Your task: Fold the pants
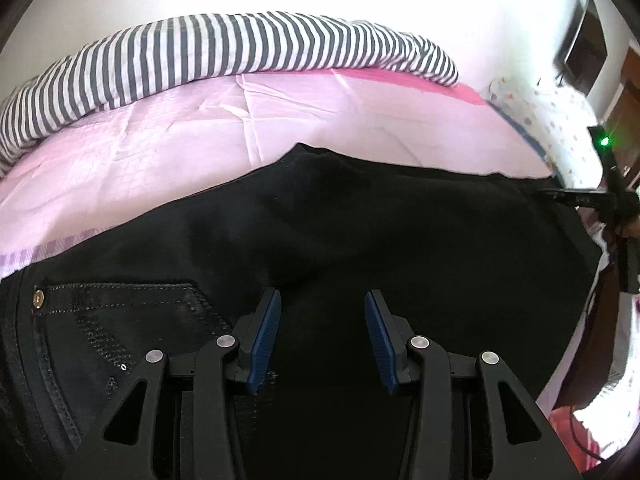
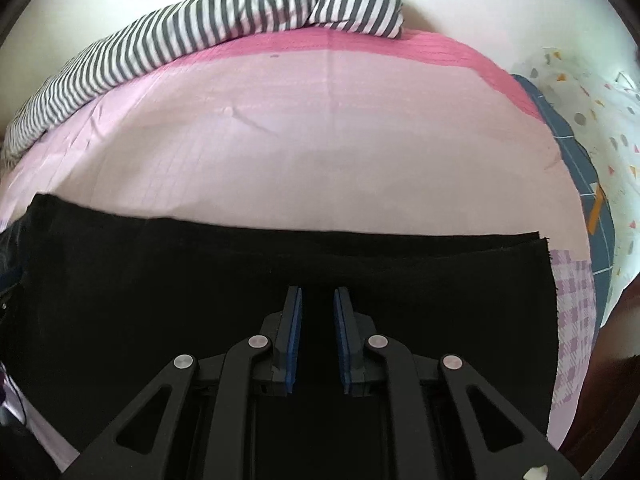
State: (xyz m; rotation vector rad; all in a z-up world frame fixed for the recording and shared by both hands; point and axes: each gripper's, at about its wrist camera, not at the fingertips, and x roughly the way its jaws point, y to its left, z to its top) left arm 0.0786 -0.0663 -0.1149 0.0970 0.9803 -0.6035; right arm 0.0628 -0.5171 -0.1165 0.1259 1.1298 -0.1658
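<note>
Black pants (image 1: 360, 220) lie flat across a pink bedsheet (image 1: 180, 148). Their back pocket (image 1: 120, 308), with a brass rivet (image 1: 38, 299), is at the lower left of the left wrist view. My left gripper (image 1: 323, 294) hovers over the seat area, jaws open, nothing between the blue pads. In the right wrist view the legs of the pants (image 2: 200, 272) run to the hems (image 2: 560, 252) at the right. My right gripper (image 2: 318, 290) points down at the legs. Its pads stand a narrow gap apart, with no cloth pinched between them. The same gripper (image 1: 552, 195) shows at the pants' far right edge.
A grey-and-white striped blanket (image 1: 240, 48) (image 2: 200, 28) is bunched along the far side of the bed. A white patterned cloth (image 1: 560, 120) (image 2: 600, 120) lies at the right end, over a blue mat (image 2: 576, 168). A dark screen (image 1: 586, 48) hangs on the wall.
</note>
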